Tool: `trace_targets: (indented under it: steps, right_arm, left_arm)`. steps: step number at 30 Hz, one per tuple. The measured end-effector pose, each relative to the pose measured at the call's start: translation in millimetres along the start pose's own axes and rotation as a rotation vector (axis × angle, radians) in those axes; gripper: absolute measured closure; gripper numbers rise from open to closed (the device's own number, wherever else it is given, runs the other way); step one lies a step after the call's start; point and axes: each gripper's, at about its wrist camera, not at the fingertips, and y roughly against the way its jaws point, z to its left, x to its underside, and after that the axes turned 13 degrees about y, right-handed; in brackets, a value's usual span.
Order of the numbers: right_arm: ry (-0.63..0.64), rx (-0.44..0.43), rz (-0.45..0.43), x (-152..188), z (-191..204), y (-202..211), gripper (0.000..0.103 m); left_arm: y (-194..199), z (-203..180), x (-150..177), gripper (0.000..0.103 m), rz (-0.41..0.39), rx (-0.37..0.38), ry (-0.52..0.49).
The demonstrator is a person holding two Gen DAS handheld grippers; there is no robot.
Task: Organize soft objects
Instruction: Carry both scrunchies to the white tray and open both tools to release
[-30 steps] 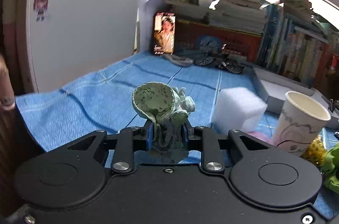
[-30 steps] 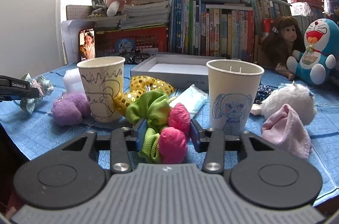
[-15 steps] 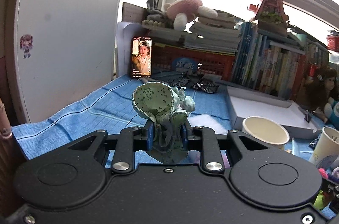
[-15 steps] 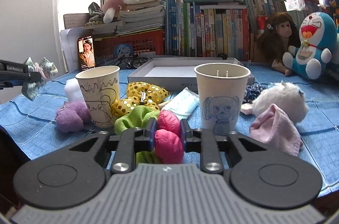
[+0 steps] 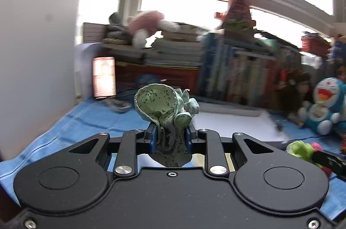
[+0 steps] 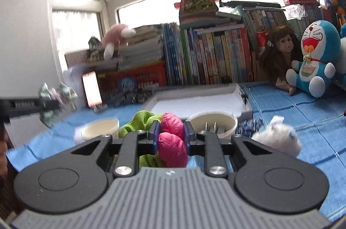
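Observation:
My left gripper is shut on a pale green floral scrunchie and holds it high above the blue cloth. It also shows at the left of the right wrist view. My right gripper is shut on a pink and green scrunchie, lifted above two paper cups: one cup sits to the left below it, the other cup to the right. The right gripper with its scrunchie shows at the lower right of the left wrist view.
A white shallow box lies behind the cups. A white fluffy toy lies at the right. A doll and a blue cat plush sit at the back right. Books and a lit phone line the back.
Both grippers have risen with their scrunchies. The left one has swung right, toward the white box. The cups now sit lower in the right view, their openings visible.

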Motion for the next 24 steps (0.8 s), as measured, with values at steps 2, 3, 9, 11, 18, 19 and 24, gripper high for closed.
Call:
trace_targets:
  steps: [2, 3, 9, 11, 18, 19, 24]
  right_arm:
    - [-0.016, 0.002, -0.013, -13.8, -9.3, -0.5, 0.076]
    - [-0.019, 0.006, -0.020, -21.4, -14.4, -1.2, 0.076]
    - [-0.021, 0.044, -0.026, -59.6, -42.5, -15.6, 0.076]
    - [-0.025, 0.055, -0.019, -72.6, -53.6, -22.9, 0.076]
    - [-0.029, 0.075, 0.039, -98.5, -83.5, -60.0, 0.076]
    - [-0.030, 0.081, 0.057, -100.6, -87.1, -68.2, 0.076]
    - [-0.066, 0.073, 0.129, -106.6, -106.7, -113.5, 0.076]
  left_arm:
    - [-1.9, -12.0, -10.6, 0.080, 0.015, 0.043, -0.002]
    - [-4.3, -18.4, -16.8, 0.080, 0.020, 0.061, -0.004]
    - [-26.9, -64.0, -50.4, 0.080, 0.035, 0.137, -0.044]
    - [-38.1, -80.6, -58.1, 0.079, 0.067, 0.172, -0.046]
    - [-91.1, -141.3, -58.1, 0.079, 0.208, 0.199, -0.102]
    - [-101.6, -147.6, -56.7, 0.079, 0.235, 0.193, -0.096]
    - [-164.8, -174.5, -41.7, 0.079, 0.396, 0.144, -0.077]
